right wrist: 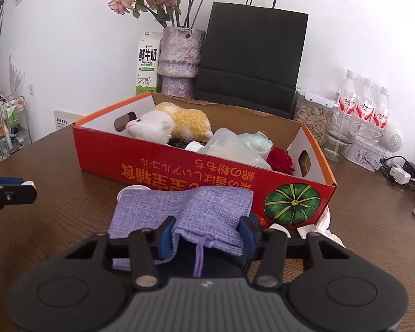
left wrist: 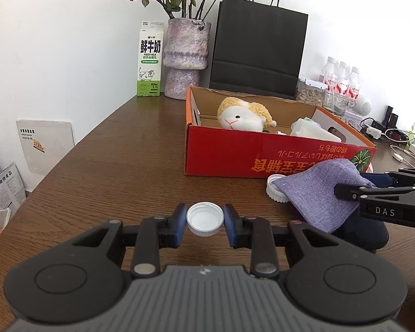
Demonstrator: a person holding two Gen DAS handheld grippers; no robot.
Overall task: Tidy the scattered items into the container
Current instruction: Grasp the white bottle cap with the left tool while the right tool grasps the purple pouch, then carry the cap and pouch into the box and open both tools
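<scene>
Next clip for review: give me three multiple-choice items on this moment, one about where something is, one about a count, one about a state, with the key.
1. Where does the plush sheep lie?
A. inside the red box
B. on the table beside the vase
C. in the black paper bag

2. How many water bottles stand at the back right?
A. one
B. three
C. five

3. What is the left gripper doing?
A. open over a bare table
B. shut on the purple pouch
C. shut on a white cap

Key: 1 A, the sheep rests between the box walls. 2 B, three capped bottles show side by side. 3 C, its jaws press both sides of the cap; the purple pouch sits in the right gripper.
</scene>
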